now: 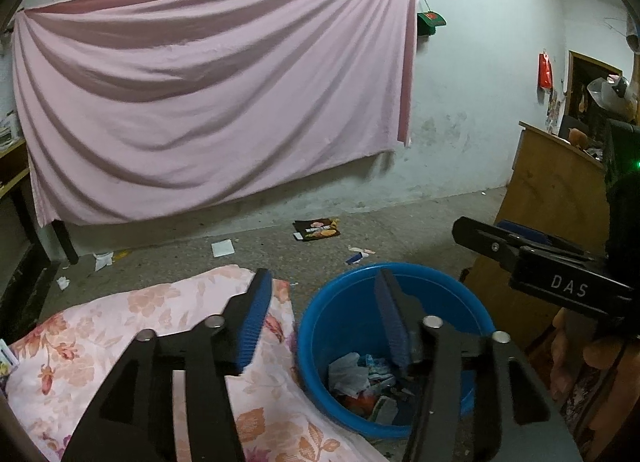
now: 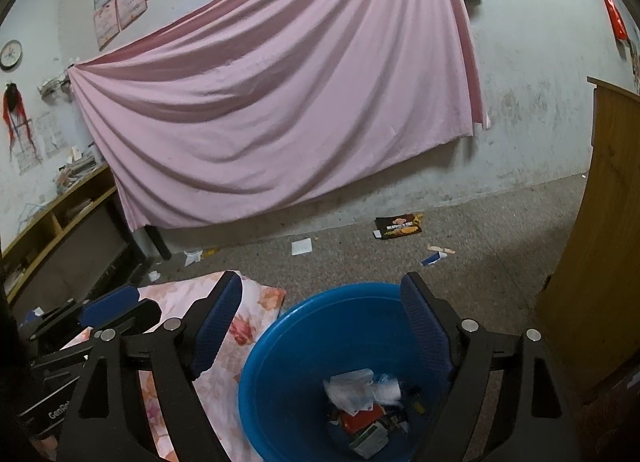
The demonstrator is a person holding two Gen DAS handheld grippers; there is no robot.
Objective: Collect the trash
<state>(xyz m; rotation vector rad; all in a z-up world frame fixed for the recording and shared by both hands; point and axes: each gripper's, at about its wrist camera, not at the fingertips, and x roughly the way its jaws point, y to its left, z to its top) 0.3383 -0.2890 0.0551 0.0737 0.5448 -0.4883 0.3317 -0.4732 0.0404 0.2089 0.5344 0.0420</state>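
Left gripper (image 1: 320, 318) hangs with jaws parted and empty at the blue bin's (image 1: 316, 326) left rim. Right gripper (image 2: 324, 326) gapes wide, also empty, above the same bin, where crumpled wrappers (image 2: 360, 390) lie. A snack packet (image 2: 400, 226) and paper scraps (image 2: 301, 246) lie mid-frame on the floor.

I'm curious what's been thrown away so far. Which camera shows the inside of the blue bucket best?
The right wrist view: the blue bucket sits centred, its trash showing between open claw fingers. In the left wrist view one claw finger hides part of the bucket.
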